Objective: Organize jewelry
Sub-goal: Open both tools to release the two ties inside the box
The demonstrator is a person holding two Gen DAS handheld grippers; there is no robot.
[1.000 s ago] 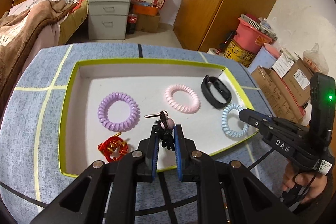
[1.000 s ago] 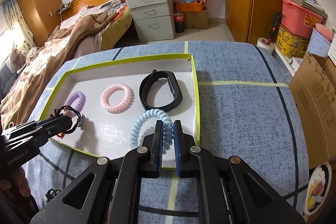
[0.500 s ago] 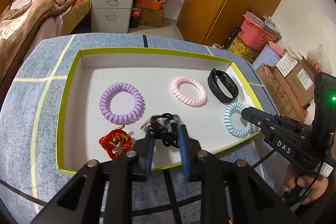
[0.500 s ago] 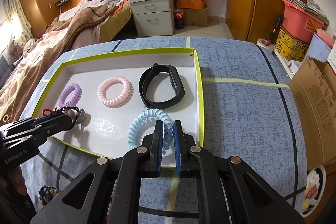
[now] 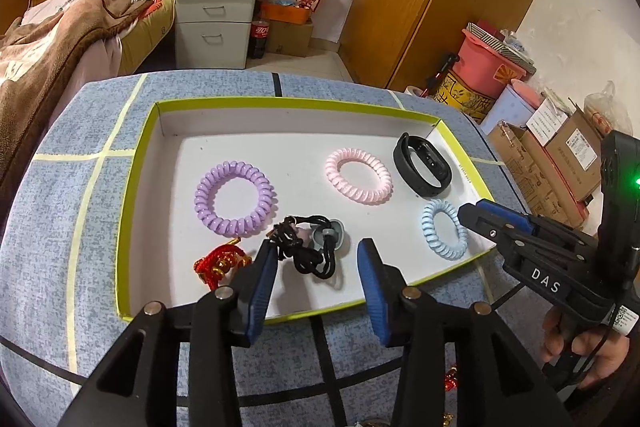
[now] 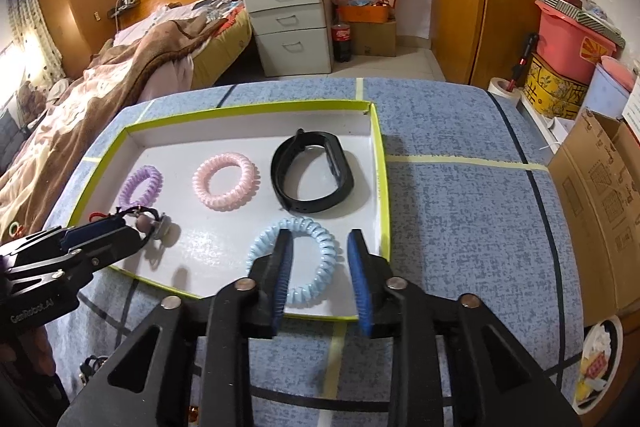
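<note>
A white tray with a yellow-green rim (image 5: 136, 183) (image 6: 382, 187) lies on the blue table. In it are a purple coil ring (image 5: 235, 205) (image 6: 142, 187), a pink coil ring (image 5: 358, 175) (image 6: 224, 180), a black wristband (image 5: 422, 165) (image 6: 312, 177), a light blue coil ring (image 5: 444, 229) (image 6: 296, 259), a red knot charm (image 5: 218, 263) and a black cord charm (image 5: 312, 247) (image 6: 154, 225). My left gripper (image 5: 318, 269) is open, with the black cord charm lying loose between its fingers. My right gripper (image 6: 320, 259) is open around the near part of the blue ring.
A bed, a grey drawer unit (image 6: 292, 23) and a wooden wardrobe stand beyond the table. Cardboard boxes (image 6: 600, 195) and a pink tub sit at the right. Small trinkets lie on the table near the front edge (image 5: 452, 381).
Both grippers have opened. The left let the black cord charm down onto the tray floor; the right let go of the light blue coil ring, which lies in the tray's near right corner.
</note>
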